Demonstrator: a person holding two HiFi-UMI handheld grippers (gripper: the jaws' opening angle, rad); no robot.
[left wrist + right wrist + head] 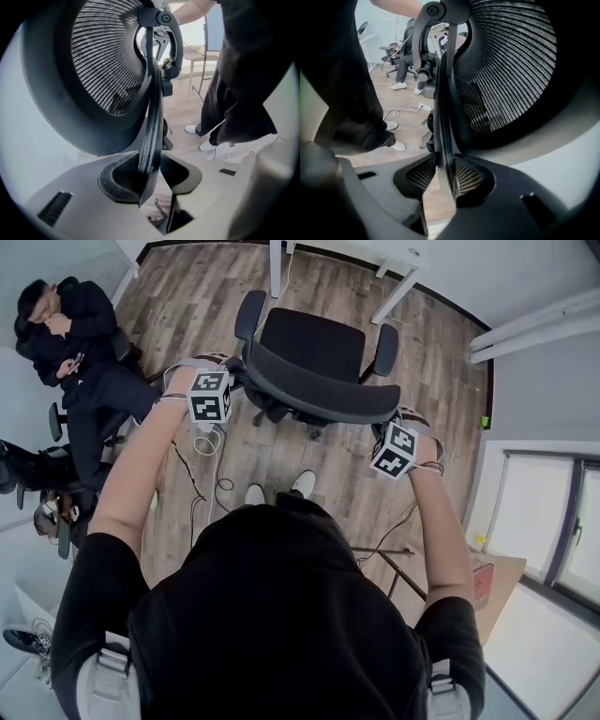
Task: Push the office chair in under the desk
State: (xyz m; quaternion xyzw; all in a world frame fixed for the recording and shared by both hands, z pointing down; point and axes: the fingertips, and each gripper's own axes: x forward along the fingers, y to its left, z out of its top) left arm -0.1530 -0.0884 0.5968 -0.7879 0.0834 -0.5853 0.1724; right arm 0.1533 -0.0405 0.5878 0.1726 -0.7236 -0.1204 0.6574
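A black office chair (315,362) is standing upright on its wheeled base in the upper middle of the frame. Its flat padded seat (312,338) is pointing toward the top edge, and its curved mesh backrest (319,395) is arching across the centre. Two black armrests (250,313) are flanking the seat on either side. The backrest's thin rim is sitting pinched in the left tool (152,176) at one end and in the right tool (444,178) at the other. The desk (276,268) is showing only its white legs at the top edge, and the seat is lying between them, not yet under it.
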